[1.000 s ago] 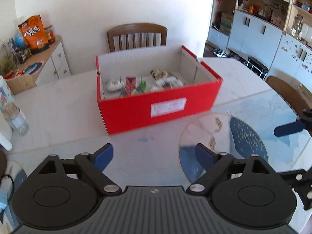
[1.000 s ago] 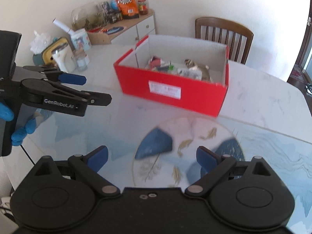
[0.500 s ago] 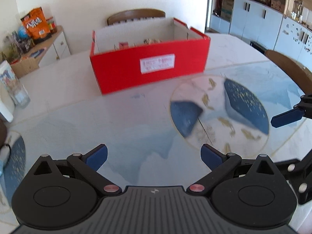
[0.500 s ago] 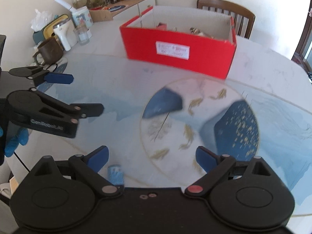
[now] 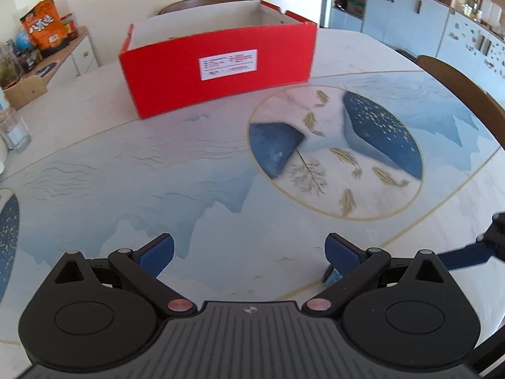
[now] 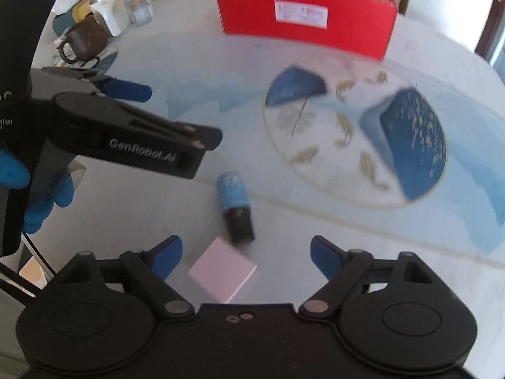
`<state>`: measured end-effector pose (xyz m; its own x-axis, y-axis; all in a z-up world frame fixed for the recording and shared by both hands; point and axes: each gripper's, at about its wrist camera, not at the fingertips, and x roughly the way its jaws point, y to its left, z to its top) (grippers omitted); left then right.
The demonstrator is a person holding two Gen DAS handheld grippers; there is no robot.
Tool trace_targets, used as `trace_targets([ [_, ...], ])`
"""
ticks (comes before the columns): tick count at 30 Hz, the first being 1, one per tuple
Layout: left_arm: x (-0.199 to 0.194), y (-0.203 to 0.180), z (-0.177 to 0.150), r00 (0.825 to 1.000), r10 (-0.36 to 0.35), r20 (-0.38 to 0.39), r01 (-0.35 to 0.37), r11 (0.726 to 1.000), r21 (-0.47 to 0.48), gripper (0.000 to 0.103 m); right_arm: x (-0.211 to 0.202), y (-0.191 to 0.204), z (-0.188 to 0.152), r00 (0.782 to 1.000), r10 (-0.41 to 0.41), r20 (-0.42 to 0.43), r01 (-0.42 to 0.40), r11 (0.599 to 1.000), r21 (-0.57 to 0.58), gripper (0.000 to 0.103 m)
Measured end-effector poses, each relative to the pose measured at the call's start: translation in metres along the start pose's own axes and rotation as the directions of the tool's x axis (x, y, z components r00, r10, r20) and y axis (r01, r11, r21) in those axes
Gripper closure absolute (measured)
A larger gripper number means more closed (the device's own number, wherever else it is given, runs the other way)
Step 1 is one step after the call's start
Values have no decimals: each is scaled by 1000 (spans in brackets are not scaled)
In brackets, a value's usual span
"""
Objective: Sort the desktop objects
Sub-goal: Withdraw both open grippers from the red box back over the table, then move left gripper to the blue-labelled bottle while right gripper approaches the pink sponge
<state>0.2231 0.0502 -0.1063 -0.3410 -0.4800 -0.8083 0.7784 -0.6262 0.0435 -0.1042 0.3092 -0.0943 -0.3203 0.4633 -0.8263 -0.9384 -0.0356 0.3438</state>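
A red cardboard box (image 5: 221,66) stands at the far side of the table, its inside hidden from here. In the right wrist view a small cylinder with a blue half and a black half (image 6: 235,205) lies on the table. A pink square block (image 6: 222,273) lies just nearer. My right gripper (image 6: 246,255) hangs over both; its jaws are closing, and only the block lies between the fingers, untouched. My left gripper (image 5: 249,252) is open over bare table, with nothing between its fingers. It also shows in the right wrist view as the left gripper (image 6: 176,113), held by a blue-gloved hand (image 6: 12,170).
A brown mug (image 6: 85,39), a white jug (image 6: 109,12) and a glass jar (image 6: 139,9) crowd the table's left rear. A glass (image 5: 14,129) stands at the left edge. Wooden chairs (image 5: 467,94) sit right of the table and behind the box. The table top carries a printed round fish pattern (image 5: 334,151).
Both grippers came down and back from the red box, whose contents dropped out of sight. The blue-and-black cylinder and pink block entered the right wrist view. The right jaws narrowed.
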Motion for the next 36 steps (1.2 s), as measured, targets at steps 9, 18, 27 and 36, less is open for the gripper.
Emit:
trace_targets([
  [9,5,-1,-2,999,-43,-4,43,998,48,1,13,10,-16,999,-41,-36,46,985,164,22],
  [18,10,5,-6,998,-65,-18,66,994,83,1,23,19,-19,994,-94,-60,106,962,250,31],
  [27,13,10,-8,997,-81,-22,82,993,87,1,27,37,-14,984,-168,-63,177,964,199,50],
  [36,13,5,-9,993,-117,-25,119,988,97,1,27,35,-15,979,-191,-77,201,968,151,55],
])
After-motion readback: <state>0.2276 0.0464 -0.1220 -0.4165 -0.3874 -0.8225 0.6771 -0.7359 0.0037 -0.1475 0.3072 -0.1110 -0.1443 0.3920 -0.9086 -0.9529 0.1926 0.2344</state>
